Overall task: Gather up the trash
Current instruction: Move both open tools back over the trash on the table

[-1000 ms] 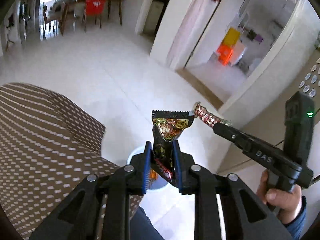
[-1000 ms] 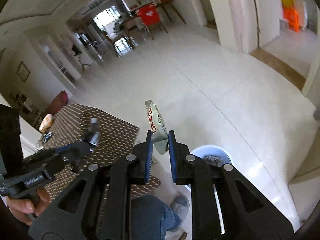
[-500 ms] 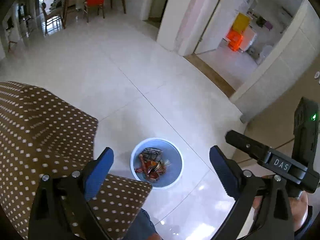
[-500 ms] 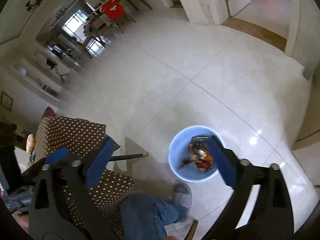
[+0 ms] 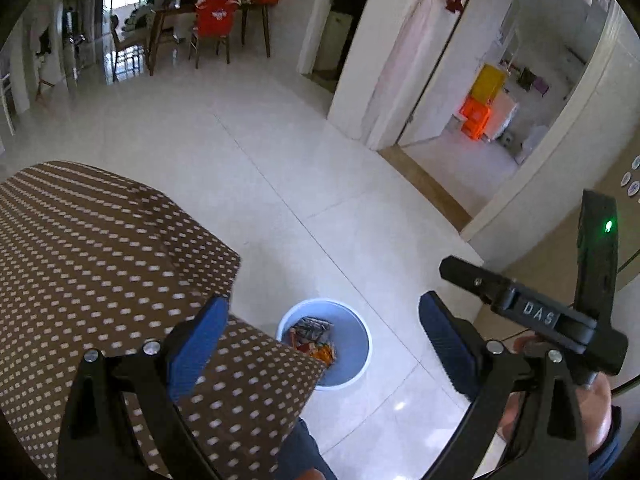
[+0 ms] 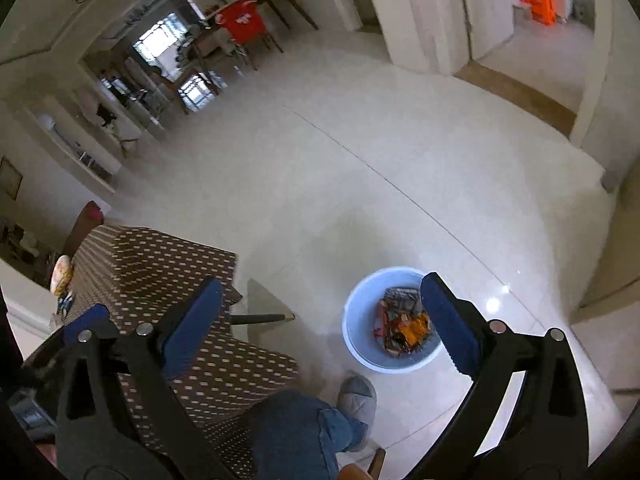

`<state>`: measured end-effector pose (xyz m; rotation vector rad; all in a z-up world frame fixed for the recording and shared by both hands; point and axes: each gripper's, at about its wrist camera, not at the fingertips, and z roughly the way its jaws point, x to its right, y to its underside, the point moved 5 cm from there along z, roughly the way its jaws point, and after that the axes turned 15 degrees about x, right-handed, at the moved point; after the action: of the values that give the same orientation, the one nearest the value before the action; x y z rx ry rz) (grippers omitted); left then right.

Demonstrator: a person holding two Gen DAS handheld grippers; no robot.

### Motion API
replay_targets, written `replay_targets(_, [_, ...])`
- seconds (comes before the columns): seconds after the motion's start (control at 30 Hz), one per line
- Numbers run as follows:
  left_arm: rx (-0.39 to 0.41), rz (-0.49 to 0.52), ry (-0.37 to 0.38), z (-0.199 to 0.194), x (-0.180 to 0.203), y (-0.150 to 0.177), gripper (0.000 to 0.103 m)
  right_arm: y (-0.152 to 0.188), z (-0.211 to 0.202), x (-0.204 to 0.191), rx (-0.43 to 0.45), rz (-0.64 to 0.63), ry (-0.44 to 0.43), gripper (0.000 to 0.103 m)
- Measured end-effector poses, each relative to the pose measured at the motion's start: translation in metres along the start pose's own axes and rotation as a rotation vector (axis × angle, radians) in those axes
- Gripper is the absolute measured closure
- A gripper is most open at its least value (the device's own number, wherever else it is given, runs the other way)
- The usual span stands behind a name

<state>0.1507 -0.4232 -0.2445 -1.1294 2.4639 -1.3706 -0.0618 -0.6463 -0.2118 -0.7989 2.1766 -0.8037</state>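
**Blue bin on the floor, wrappers inside, both jaws spread**

Pale blue plastic bin [image 5: 325,344] standing upright on the white tiled floor [image 5: 280,160], mouth facing up, just beside the corner of the tabletop under a brown dotted cloth [image 5: 100,260]. Heaped inside: crumpled snack wrappers [image 5: 312,338], orange, red and silvery, lying in a jumble with no single long axis to read; a few strips angled roughly from upper left to lower right in the right wrist view [image 6: 402,326]. Same bin [image 6: 360,320] seen from the right wrist, partly hidden behind one blue pad.

Left gripper [image 5: 324,332] held above the bin and the cloth corner, jaws wide apart, nothing between the blue pads [image 5: 196,344]. Right gripper [image 6: 320,316] likewise high over the floor, jaws wide apart and holding nothing, its pads [image 6: 448,320] framing the bin's left side and the cloth edge. From the left wrist, right gripper's black body marked "DAS" visible at the right, gripped by a hand [image 5: 596,404].

Below, in the right wrist view: blue-jeaned leg [image 6: 296,428] and grey slipper [image 6: 358,398] near the bin. Far back: red chair [image 5: 214,24] at a wooden table, orange crates [image 5: 476,116] through a doorway.
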Motion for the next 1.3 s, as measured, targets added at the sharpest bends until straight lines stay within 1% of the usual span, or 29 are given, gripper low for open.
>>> replay_targets(0.1, [0.053,-0.001,-0.019,-0.026,-0.011,-0.008,0.008,-0.007,-0.006,-0.026,0.018,-0.035,-0.033,0.006])
replay_targets(0.23, [0.136,0.004,-0.076,-0.065,-0.035,-0.019,0.008,-0.013,-0.014,-0.068,0.041,-0.083,-0.086,0.006])
replay_targets(0.4, [0.207,-0.013,-0.137,-0.107,-0.069,-0.027,0.008,-0.01,-0.019,-0.125,0.05,-0.144,-0.155,0.006])
replay_targets(0.6, [0.282,-0.045,-0.243,-0.156,-0.121,-0.031,0.008,0.0,-0.02,-0.187,0.049,-0.224,-0.234,0.006])
replay_targets(0.63, [0.292,-0.055,-0.273,-0.165,-0.133,-0.03,0.008,0.003,-0.019,-0.197,0.047,-0.238,-0.247,0.006])
replay_targets(0.73, [0.311,-0.096,-0.356,-0.186,-0.165,-0.025,0.008,0.012,-0.016,-0.232,0.037,-0.285,-0.285,0.006])
replay_targets(0.8, [0.327,-0.133,-0.431,-0.201,-0.191,-0.02,0.008,0.021,-0.014,-0.255,0.026,-0.314,-0.315,0.006])
replay_targets(0.83, [0.332,-0.152,-0.48,-0.21,-0.208,-0.017,0.008,0.025,-0.012,-0.264,0.022,-0.328,-0.326,0.006])
replay_targets(0.87, [0.334,-0.171,-0.524,-0.217,-0.225,-0.013,0.007,0.029,-0.011,-0.275,0.017,-0.341,-0.335,0.006])
replay_targets(1.0, [0.317,-0.242,-0.64,-0.234,-0.278,-0.004,0.007,0.047,-0.003,-0.312,-0.015,-0.383,-0.384,0.006])
replay_targets(1.13, [0.307,-0.278,-0.719,-0.25,-0.314,0.006,0.007,0.064,0.003,-0.339,-0.041,-0.425,-0.413,0.006])
replay_targets(1.3, [0.285,-0.321,-0.765,-0.248,-0.343,0.007,0.007,0.081,0.013,-0.359,-0.067,-0.455,-0.43,0.006])
